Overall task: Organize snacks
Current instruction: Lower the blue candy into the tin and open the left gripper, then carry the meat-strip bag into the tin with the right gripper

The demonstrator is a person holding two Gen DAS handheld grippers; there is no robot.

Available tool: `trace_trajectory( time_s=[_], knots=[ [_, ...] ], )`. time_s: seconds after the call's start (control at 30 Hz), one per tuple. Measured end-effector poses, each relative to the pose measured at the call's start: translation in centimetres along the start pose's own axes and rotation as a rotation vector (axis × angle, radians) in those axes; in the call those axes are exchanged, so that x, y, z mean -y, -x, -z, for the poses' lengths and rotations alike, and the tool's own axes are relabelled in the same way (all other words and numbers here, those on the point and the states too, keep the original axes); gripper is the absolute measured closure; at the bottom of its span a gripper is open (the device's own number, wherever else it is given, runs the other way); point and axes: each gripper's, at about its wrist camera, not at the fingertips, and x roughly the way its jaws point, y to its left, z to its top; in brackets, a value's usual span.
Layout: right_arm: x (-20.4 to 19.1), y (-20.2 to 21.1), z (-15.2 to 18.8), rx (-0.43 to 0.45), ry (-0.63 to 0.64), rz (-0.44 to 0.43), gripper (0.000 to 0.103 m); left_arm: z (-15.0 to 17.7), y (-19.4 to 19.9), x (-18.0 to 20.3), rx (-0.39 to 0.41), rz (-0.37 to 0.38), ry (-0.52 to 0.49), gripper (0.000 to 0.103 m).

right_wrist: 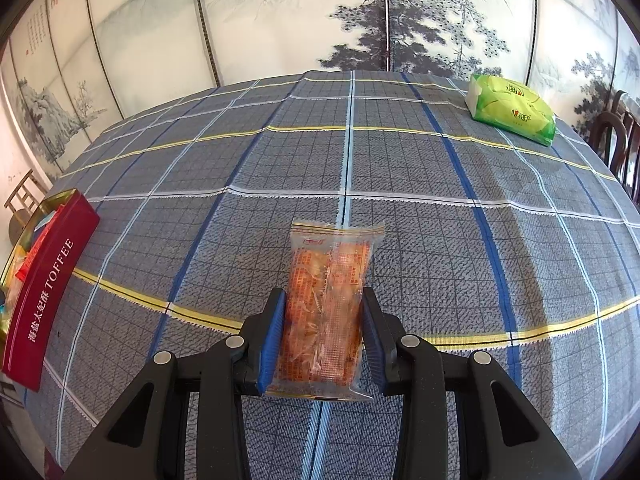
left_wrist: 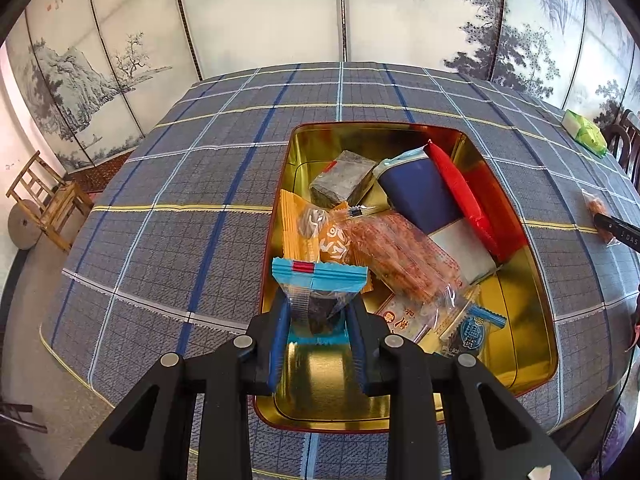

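Left wrist view: my left gripper [left_wrist: 318, 316] clamps blue-edged candy [left_wrist: 319, 294] above gold tin [left_wrist: 516, 364] of snacks. My right gripper [right_wrist: 323, 338] pinches clear packet [right_wrist: 327, 314], orange shreds inside, above checked tablecloth [right_wrist: 440, 248].

The red tin's [right_wrist: 48, 292] side reads "海盐太妃酥 TOFFEE".

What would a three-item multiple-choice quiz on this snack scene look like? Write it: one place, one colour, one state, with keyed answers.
1. Where is the green tissue pack?
A. in the tin
B. on the tablecloth
C. in a gripper

2. What colour is the tin inside?
A. gold
B. white
C. green

3. What is the right gripper doing?
A. open, nothing held
B. shut on the orange snack packet
C. gripping the tin

Answers: B, it lies on the checked cloth at the far right; A, its floor and walls shine gold; B, both fingers press the packet's sides.
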Motion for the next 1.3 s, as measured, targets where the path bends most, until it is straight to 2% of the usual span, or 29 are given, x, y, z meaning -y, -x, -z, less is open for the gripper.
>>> trace_trajectory(
  time_s=[0.47,0.6,0.77,0.83,0.87,1.13,1.3],
  knots=[
    [-0.1,0.0,-0.1,-0.001,0.002,0.006,0.065,0.3,0.1,0.5,0.018,-0.037,-0.025,0.074],
    [-0.3,0.0,0.0,-0.001,0.003,0.007,0.065,0.4,0.3,0.6,0.028,-0.046,-0.030,0.065],
    [-0.4,0.0,0.0,0.000,0.006,0.011,0.065,0.5,1.0,1.0,0.045,-0.072,-0.037,0.062],
    [-0.4,0.0,0.0,0.000,0.010,0.016,0.065,0.5,1.6,1.2,0.064,-0.092,-0.042,0.054],
    [-0.4,0.1,0.0,0.000,0.011,0.015,0.065,0.5,1.9,1.3,0.075,-0.096,-0.044,0.054],
    [-1.4,1.4,0.3,-0.019,-0.015,-0.061,0.065,0.4,3.8,1.5,0.130,-0.137,-0.042,0.048],
    [-3.3,3.1,0.4,-0.013,-0.003,-0.138,0.065,0.6,4.6,1.4,0.157,-0.151,-0.036,0.045]
  ],
)
